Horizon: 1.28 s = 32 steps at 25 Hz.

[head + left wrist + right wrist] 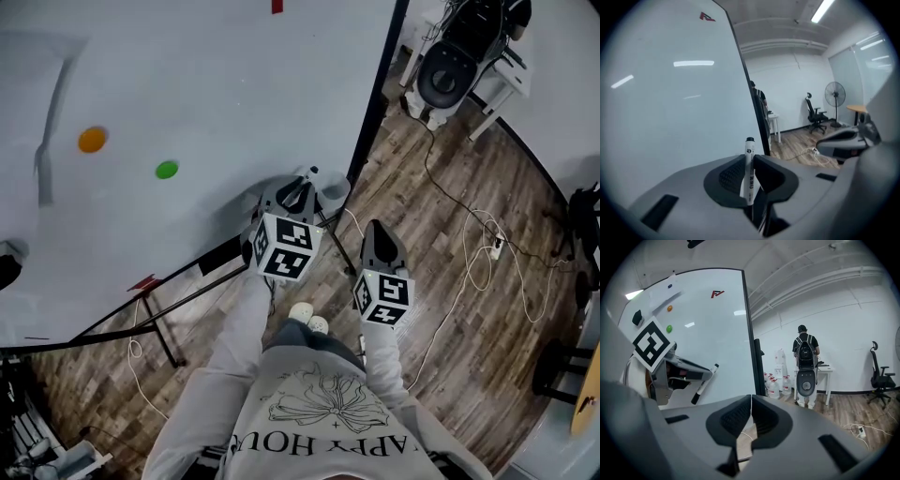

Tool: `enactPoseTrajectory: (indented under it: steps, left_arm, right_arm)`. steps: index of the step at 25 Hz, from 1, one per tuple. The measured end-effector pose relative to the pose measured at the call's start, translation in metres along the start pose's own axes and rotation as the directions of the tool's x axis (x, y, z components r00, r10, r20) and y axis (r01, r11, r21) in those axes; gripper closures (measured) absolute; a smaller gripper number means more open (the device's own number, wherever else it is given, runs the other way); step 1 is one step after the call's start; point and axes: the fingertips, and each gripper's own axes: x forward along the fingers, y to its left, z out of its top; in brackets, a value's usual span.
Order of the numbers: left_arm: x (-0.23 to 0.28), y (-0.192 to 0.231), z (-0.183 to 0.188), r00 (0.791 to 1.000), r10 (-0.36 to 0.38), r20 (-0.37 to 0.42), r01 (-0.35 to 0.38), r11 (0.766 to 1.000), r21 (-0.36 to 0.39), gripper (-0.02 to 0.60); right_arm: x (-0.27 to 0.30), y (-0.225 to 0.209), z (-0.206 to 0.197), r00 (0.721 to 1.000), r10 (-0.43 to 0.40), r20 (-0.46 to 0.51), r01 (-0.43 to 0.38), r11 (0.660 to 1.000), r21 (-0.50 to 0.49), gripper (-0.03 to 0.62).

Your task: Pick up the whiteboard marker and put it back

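left tongs: clamped on the whiteboard marker, one end pokes up | right tongs: pressed together, nothing inside | whiteboard: just beside | tip: squeeze tight, go slow, let go only once it rests in its spot

Our right gripper sits low in front of the whiteboard, jaws pressed together with nothing between them. Before the whiteboard's left part, our left gripper pinches a slanted marker. An orange magnet and a green magnet cling to the whiteboard's upper left. Right of the whiteboard we see water bottles, then a person wearing a backpack beside a table.
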Motion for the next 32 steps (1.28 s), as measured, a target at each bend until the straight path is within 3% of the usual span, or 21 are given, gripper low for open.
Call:
enactPoseTrajectory:
  steps: [5, 14, 17, 24, 28, 32]
  left_arm:
    - [0.002, -0.006, 0.035, 0.978, -0.068, 0.196, 0.098, 0.984, -0.146, 0.52]
    - [0.015, -0.023, 0.069, 0.907, -0.074, 0.415, 0.172, 0.964, -0.205, 0.52]
    - [0.022, -0.025, 0.069, 0.899, -0.062, 0.433, 0.178, 0.956, -0.233, 0.52]
    - [0.046, -0.027, 0.04, 0.918, -0.042, 0.394, 0.162, 0.948, -0.275, 0.52]
    - [0.05, -0.027, 0.037, 0.904, -0.017, 0.426, 0.142, 0.954, -0.263, 0.52]
    - [0.051, -0.026, 0.044, 0.888, -0.023, 0.459, 0.174, 0.941, -0.29, 0.52]
  right_arm:
    - [-0.003, -0.005, 0.008, 1.0, -0.009, 0.013, 0.009, 1.0, -0.004, 0.589]
    - [-0.01, -0.029, 0.009, 0.998, -0.061, 0.019, 0.06, 0.998, 0.008, 0.589]
    - [-0.011, -0.034, 0.008, 0.997, -0.072, 0.013, 0.072, 0.997, 0.011, 0.589]
    - [-0.009, -0.042, 0.0, 0.996, -0.087, -0.005, 0.087, 0.996, 0.019, 0.59]
    - [-0.01, -0.045, -0.006, 0.995, -0.096, -0.019, 0.096, 0.995, 0.027, 0.589]
    - [-0.009, -0.045, -0.008, 0.994, -0.103, -0.026, 0.103, 0.994, 0.026, 0.59]
